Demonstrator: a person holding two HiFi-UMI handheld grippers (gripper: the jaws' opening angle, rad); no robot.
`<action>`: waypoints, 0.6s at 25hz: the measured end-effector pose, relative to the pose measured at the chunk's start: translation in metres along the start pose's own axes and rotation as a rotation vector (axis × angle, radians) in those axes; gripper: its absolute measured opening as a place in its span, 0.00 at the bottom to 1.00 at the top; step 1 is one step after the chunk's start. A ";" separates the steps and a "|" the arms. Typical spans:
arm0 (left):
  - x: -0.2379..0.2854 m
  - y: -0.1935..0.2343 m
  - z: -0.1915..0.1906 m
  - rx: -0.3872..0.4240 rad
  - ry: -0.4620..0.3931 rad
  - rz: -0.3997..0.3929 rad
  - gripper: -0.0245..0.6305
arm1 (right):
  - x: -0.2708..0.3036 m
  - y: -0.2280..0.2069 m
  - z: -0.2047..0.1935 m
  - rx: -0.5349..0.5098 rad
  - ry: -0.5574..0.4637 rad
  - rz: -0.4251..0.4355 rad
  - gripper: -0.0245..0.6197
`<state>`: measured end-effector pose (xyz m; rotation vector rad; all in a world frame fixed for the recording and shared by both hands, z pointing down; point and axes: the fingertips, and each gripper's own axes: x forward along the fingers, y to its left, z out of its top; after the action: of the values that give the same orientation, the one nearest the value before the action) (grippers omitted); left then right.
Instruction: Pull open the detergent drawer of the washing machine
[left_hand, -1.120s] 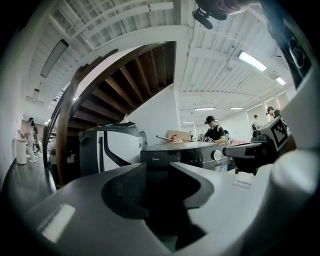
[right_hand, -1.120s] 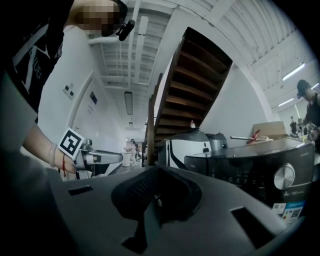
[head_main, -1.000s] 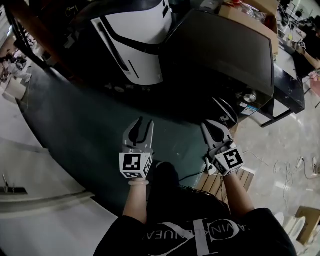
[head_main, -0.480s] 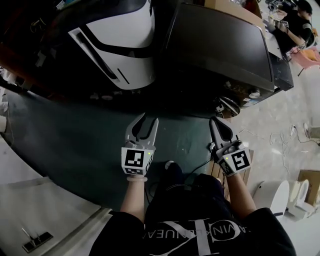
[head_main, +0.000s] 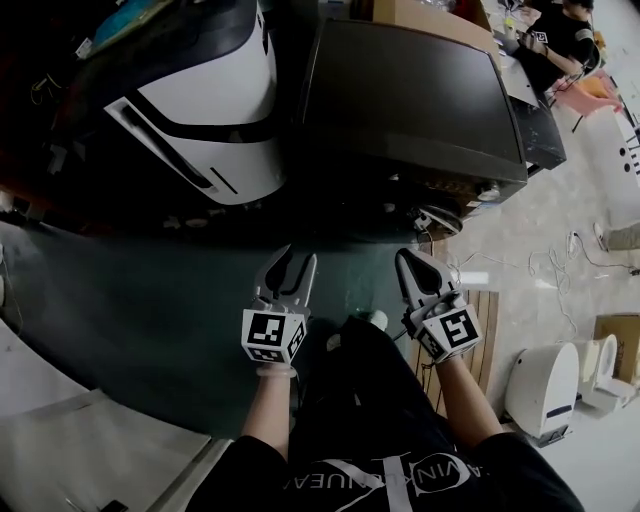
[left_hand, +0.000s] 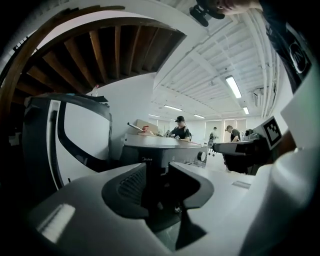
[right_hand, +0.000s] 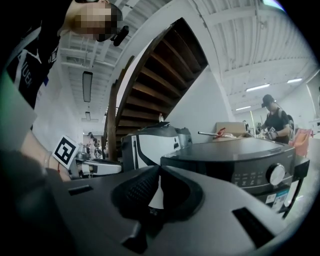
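ok so from the head view the person has both grippers held out in front over a dark green floor (head_main: 150, 290), side by side and a bit apart, each with its marker cube facing up at the camera. The left gripper (head_main: 299, 256) is released: in its own view the two jaws stand clearly apart and there's nothing between them, just the machine further off seen through the gap. The right gripper (head_main: 407, 262) is clenched, tips pressed together in the right gripper view with nothing caught in them. The washing machine (head_main: 410, 100) is the dark boxy one straight ahead, top centre-right in the head view, well apart from both grippers, neither is touching it. In the right gripper view you can see its front control strip with a round knob (right_hand: 276, 175) and a row of buttons next to it; honestly I can't pick out the detergent drawer itself from any of the views. Just beside the washer, to its left, sits a white and black appliance (head_main: 205, 120). There's a wooden pallet (head_main: 482, 335) on the floor by the right gripper, white toilets (head_main: 545, 385) off at the right edge, a wooden staircase (right_hand: 160, 75) overhead, and a person in a cap (right_hand: 274, 117) at a table behind the washer
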<state>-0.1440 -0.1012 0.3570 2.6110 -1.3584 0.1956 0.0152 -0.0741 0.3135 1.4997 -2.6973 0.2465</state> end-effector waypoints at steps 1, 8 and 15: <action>0.007 -0.002 -0.003 -0.006 0.005 -0.010 0.26 | 0.002 -0.002 -0.004 -0.004 0.006 0.004 0.06; 0.049 -0.008 -0.024 -0.070 0.029 -0.055 0.26 | 0.030 -0.017 -0.043 -0.014 0.056 0.026 0.06; 0.093 -0.006 -0.046 -0.162 0.021 -0.086 0.26 | 0.056 -0.029 -0.064 0.026 0.070 0.032 0.06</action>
<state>-0.0876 -0.1613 0.4199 2.5183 -1.1993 0.0957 0.0078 -0.1257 0.3861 1.4274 -2.6747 0.3298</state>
